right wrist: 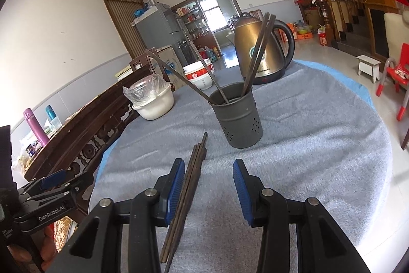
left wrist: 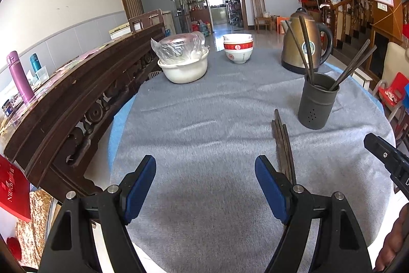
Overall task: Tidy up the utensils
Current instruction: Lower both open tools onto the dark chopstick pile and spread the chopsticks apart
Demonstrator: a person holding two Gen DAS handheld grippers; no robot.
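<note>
Chopsticks (right wrist: 188, 186) lie in a loose bundle on the grey cloth of the desk (right wrist: 306, 145), near the dark perforated holder (right wrist: 239, 119), which stands just beyond their far ends and already has several sticks leaning in it. The right claw (right wrist: 208, 187) is partly open with nothing gripped; the bundle runs just inside its left pad. The left claw (left wrist: 205, 186) stands wide open and empty over bare cloth, the bundle just right of it. Far back sit a kettle (left wrist: 304, 42), stacked bowls (left wrist: 238, 47) and a white basin (left wrist: 182, 68).
</note>
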